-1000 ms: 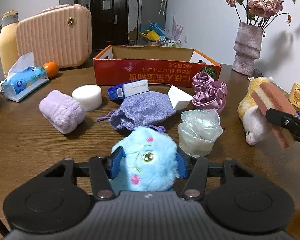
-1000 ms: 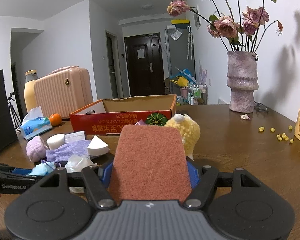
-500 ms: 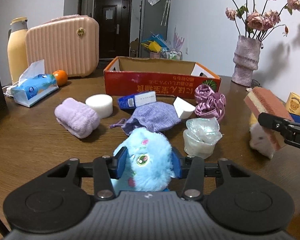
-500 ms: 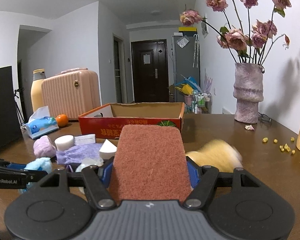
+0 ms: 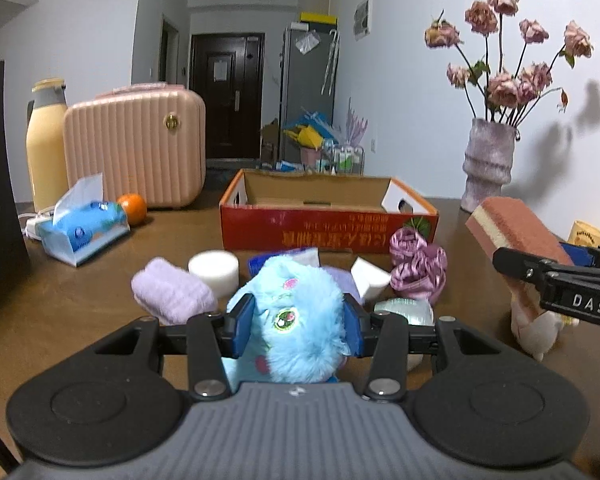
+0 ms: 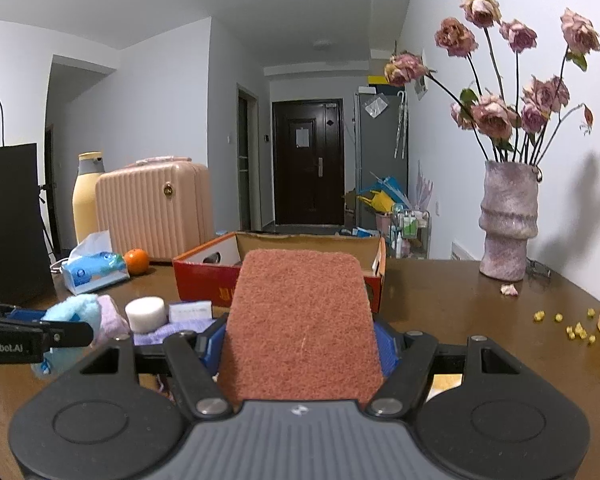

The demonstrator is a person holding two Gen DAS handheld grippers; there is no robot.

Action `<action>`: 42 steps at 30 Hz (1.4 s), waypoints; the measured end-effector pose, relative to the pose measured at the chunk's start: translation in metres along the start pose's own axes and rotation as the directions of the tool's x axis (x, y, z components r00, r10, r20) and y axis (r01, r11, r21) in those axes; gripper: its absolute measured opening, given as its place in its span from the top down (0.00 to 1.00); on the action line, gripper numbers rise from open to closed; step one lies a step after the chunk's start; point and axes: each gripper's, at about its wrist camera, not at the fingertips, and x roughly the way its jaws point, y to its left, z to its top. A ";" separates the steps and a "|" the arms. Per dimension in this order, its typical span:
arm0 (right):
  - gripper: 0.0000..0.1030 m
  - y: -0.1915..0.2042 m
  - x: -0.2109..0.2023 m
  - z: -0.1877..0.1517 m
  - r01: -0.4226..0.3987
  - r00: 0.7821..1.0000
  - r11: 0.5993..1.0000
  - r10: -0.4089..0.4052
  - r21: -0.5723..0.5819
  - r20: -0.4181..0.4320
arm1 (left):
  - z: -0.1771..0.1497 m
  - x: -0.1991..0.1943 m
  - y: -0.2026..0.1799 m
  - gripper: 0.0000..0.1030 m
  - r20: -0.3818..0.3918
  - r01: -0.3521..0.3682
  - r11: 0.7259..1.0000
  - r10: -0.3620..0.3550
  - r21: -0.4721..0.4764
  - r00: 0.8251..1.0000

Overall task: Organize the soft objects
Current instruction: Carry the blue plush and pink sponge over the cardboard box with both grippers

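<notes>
Above a cluttered wooden surface (image 5: 80, 304), the left gripper (image 5: 296, 320) has its jaws clamped on a fluffy blue plush toy (image 5: 296, 320), lifted off the wood, its green eye facing the camera. To its right, the right gripper (image 6: 300, 340) has its jaws clenched on a rust-coloured scouring sponge (image 6: 300, 320), seen from the left wrist camera as a two-layer pad with a yellow underside (image 5: 512, 228) held in the air. Ahead of both stands an open red cardboard box (image 5: 328, 224). Between the grippers and the box lie a rolled lilac towel (image 5: 172, 292), a white round sponge (image 5: 214, 270), a purple satin scrunchie (image 5: 418, 266) and a white wedge sponge (image 5: 370, 280). A yellow-and-white plush (image 5: 536, 324) lies beneath the right gripper. A vase of dried roses (image 6: 508, 220), a pink case (image 5: 136, 152), a tissue pack (image 5: 84, 232) and an orange (image 5: 133, 209) sit farther back.
</notes>
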 end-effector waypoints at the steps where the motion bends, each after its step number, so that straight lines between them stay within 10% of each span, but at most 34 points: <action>1: 0.33 0.001 0.001 0.003 0.000 1.000 1.000 0.000 -0.002 0.004 | 0.003 0.000 0.000 0.56 0.008 -0.001 1.000 0.001 0.000 1.000; 42: 0.33 -0.012 0.117 0.104 0.018 0.997 0.999 -0.021 0.044 0.078 | 0.115 0.107 -0.002 0.56 0.139 -0.012 0.994 0.027 -0.106 0.990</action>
